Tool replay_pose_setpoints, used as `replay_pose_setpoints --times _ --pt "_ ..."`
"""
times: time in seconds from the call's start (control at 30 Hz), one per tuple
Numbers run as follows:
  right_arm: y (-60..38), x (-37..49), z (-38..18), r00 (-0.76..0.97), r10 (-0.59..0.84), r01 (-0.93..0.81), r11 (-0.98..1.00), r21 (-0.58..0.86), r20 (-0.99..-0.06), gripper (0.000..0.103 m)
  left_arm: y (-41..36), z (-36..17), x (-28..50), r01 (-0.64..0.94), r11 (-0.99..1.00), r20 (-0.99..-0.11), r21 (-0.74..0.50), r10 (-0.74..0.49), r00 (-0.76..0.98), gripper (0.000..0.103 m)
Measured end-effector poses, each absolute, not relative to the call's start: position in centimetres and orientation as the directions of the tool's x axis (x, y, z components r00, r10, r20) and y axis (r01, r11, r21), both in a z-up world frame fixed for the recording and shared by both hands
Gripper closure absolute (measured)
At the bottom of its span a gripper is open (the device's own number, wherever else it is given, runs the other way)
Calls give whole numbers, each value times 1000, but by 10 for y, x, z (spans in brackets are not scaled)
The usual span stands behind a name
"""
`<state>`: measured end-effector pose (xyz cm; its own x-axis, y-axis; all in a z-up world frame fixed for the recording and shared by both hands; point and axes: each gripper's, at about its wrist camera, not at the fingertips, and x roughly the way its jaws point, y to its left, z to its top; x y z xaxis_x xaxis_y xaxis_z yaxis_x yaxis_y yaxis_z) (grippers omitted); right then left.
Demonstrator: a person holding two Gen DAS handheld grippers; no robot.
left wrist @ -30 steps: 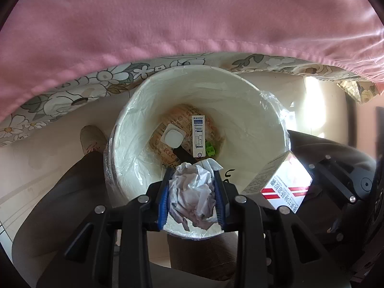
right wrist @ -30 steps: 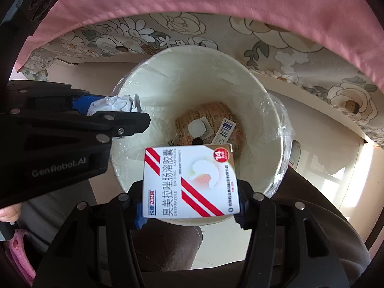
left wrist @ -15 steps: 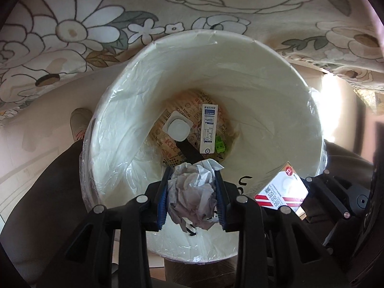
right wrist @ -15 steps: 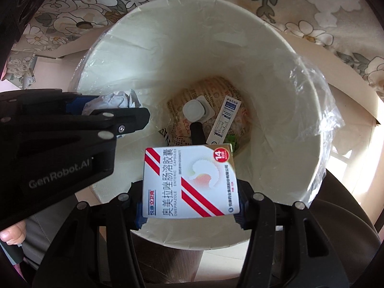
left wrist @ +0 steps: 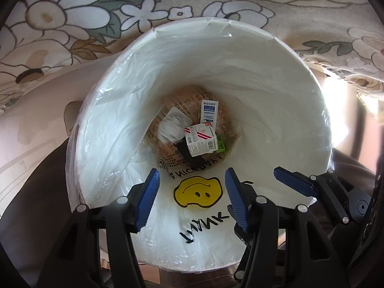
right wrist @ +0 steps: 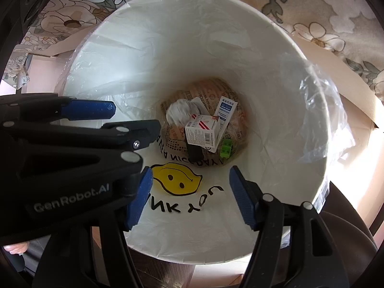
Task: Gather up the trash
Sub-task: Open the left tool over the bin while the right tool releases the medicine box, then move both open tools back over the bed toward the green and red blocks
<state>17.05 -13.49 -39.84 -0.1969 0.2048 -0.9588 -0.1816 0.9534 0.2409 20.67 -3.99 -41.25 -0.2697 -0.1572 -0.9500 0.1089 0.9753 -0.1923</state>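
Observation:
A white lined trash bin [left wrist: 240, 55] [right wrist: 264, 48] fills both views from above. At its bottom lie the red-striped medicine box [left wrist: 200, 141] [right wrist: 202, 132], the crumpled paper ball [left wrist: 174, 126] [right wrist: 178, 112], a blue-and-white carton [left wrist: 208, 111] [right wrist: 225, 110] and a small green piece [left wrist: 220, 146] [right wrist: 226, 148]. My left gripper [left wrist: 192, 199] is open and empty over the bin's near rim. My right gripper [right wrist: 190, 195] is open and empty beside it. The left gripper also shows in the right wrist view [right wrist: 91, 115].
The bin liner carries a yellow smiley face [left wrist: 198, 192] [right wrist: 177, 178] and black lettering. A floral cloth [left wrist: 72, 24] [right wrist: 324, 12] hangs behind the bin. A person's dark trouser leg [left wrist: 31, 192] is at the left.
Both grippers have opened. The paper ball and the medicine box have dropped to the bottom of the bin. Both grippers sit lower over the bin opening.

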Motion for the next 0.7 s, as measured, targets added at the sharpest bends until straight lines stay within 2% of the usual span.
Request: replay_pose_setpoints --times 0.33,0.7 --pt "-138 167 -388 -177 208 -175 955 239 -962 36 -36 -399 200 111 977 -956 -181 -149 -252 44" --pt "-137 150 -354 -121 202 -210 952 224 -972 36 -27 -346 187 152 974 -976 -169 -144 -162 44"
